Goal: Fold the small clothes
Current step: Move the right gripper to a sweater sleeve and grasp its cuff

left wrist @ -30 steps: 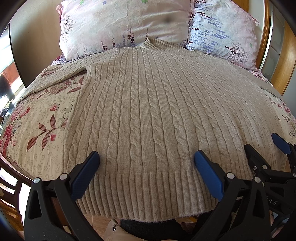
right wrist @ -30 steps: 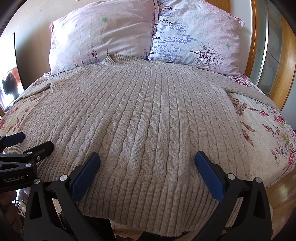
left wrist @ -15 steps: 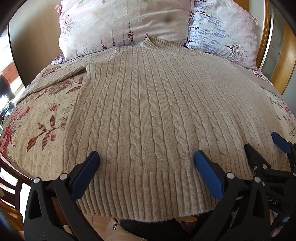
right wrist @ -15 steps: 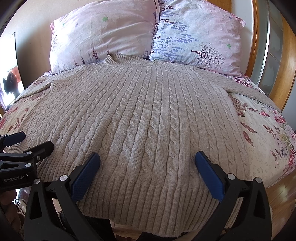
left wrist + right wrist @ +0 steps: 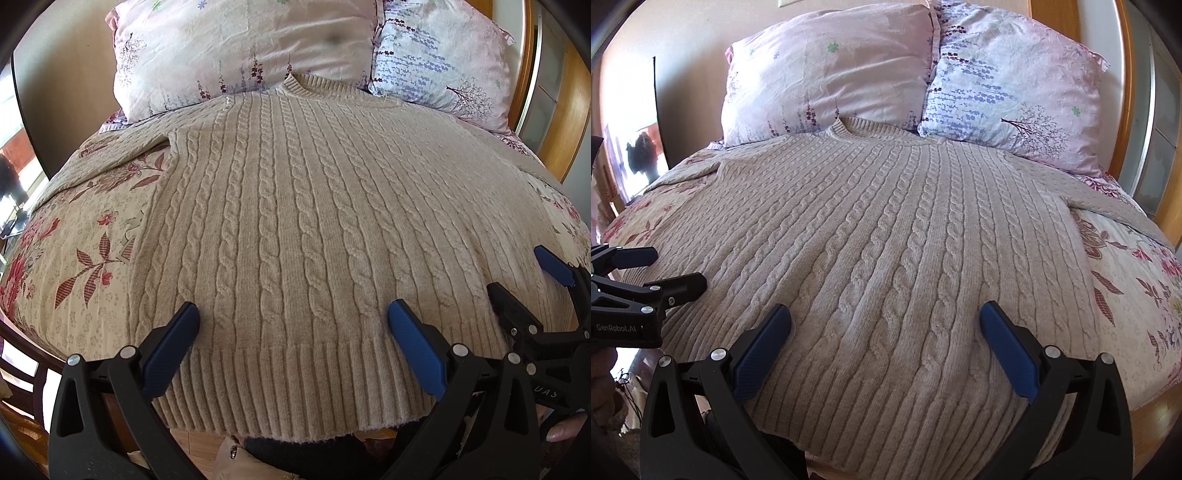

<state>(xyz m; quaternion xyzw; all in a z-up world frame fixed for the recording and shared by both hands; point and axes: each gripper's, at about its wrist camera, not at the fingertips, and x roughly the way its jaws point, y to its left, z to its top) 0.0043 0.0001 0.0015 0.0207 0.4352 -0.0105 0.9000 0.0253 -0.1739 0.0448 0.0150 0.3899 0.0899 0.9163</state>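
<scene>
A beige cable-knit sweater (image 5: 295,206) (image 5: 894,236) lies flat and face up on the bed, collar toward the pillows, both sleeves spread outward, ribbed hem hanging over the near edge. My left gripper (image 5: 293,317) hovers open above the hem's left-centre part, nothing between its blue pads. Over the hem's right-centre part my right gripper (image 5: 884,317) is likewise open and holds nothing. The right gripper (image 5: 521,284) also shows at the right edge of the left wrist view, and the left gripper (image 5: 661,269) at the left edge of the right wrist view.
Two floral pillows (image 5: 236,55) (image 5: 1008,96) lean at the head of the bed. A flowered bedspread (image 5: 81,236) (image 5: 1126,288) shows on both sides of the sweater. A wooden headboard and frame (image 5: 1134,110) run along the right. A person's fingertip (image 5: 561,432) holds the right tool.
Both grippers have edged slightly forward over the hem, so the sweater sits a little lower in both views. Neither has opened, shut or taken hold of anything.
</scene>
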